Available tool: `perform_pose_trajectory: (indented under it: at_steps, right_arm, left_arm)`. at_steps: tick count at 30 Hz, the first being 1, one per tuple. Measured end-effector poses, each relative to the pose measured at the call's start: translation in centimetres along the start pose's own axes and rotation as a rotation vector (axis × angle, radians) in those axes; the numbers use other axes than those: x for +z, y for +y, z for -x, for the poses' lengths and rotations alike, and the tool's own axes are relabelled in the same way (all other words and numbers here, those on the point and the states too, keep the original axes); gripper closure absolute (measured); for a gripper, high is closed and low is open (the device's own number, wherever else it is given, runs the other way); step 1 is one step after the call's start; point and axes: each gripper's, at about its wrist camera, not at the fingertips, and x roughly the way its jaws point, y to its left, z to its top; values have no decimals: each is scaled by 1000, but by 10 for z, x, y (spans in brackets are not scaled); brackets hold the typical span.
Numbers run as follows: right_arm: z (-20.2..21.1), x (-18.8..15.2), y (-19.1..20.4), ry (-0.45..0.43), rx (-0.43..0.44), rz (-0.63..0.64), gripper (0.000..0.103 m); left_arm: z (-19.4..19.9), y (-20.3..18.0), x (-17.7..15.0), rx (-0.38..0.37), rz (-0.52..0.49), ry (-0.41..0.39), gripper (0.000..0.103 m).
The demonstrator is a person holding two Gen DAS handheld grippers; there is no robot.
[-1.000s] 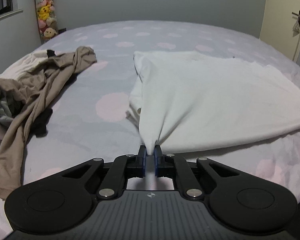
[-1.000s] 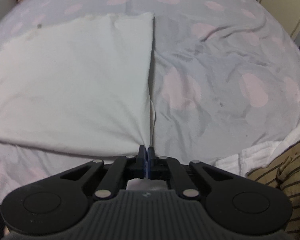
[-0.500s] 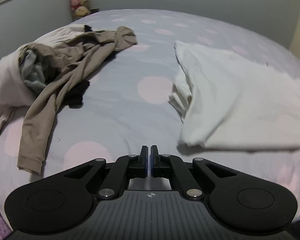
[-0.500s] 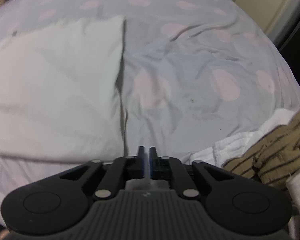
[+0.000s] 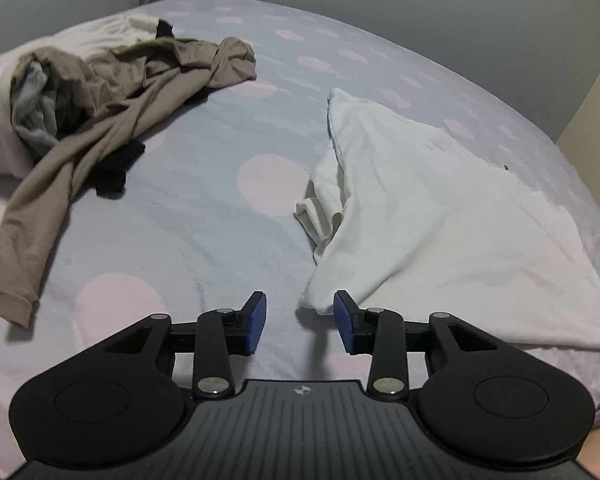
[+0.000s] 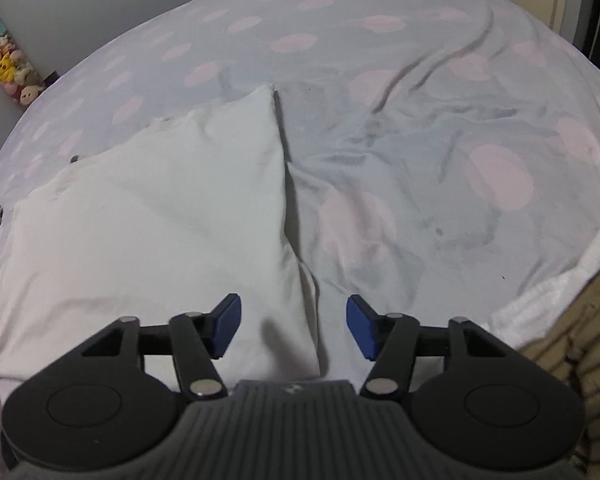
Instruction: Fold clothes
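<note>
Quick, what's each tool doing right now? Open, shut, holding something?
Left tool: open, holding nothing; a corner of the white garment lies between its fingers.
Right tool: open, holding nothing, over the same garment's edge.

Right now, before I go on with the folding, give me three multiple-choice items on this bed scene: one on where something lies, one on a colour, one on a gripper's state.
1. In the left wrist view, the tan garment lies where, relative to the white garment?
A. Left of it
B. On top of it
C. Right of it

2. What colour are the spots on the bedsheet?
A. Green
B. Pink
C. Black

3. How is the left gripper set?
A. Shut on the white garment
B. Shut on nothing
C. Open, holding nothing

Answers:
1 A, it lies crumpled off to the left with bare sheet between.
2 B, pale pink rounds on grey-lilac cloth.
3 C, its blue pads stand apart, the white corner lying loose ahead.
</note>
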Motion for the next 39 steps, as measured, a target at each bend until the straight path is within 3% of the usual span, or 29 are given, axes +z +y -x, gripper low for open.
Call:
perform_pose_trajectory:
  at_steps: [5,8,13,19,22,23,25,28,39]
  right_arm:
    - [-17,0,-23,34,43,-168,48]
    - [-23,0,-35,53,71,-255,48]
    - [-29,0,-34,80,82,-265,48]
    - [-41,3,-35,136,87,-287,47]
    - [-49,7,-27,177,79,-238,47]
    - [-51,8,-23,190,82,-215,50]
    - [-55,9,-17,215,90,-175,70]
    - [-56,10,-14,212,103,-163,92]
    - [0,33,-6,101,125,-123,96]
  left_arm:
    - [-6,7,-4,-39,110,15,68]
    - [-13,4,0,-71,128,26,68]
    - [-26,6,4,-72,177,53,66]
    - [-34,1,6,-55,156,71,66]
    - [-36,-7,7,-31,126,70,66]
    - [-37,-10,6,-19,111,68,67]
    - [-38,-17,6,6,82,63,74]
    - [-37,-25,6,12,55,51,95]
    - [-3,-35,30,-8,25,56,98]
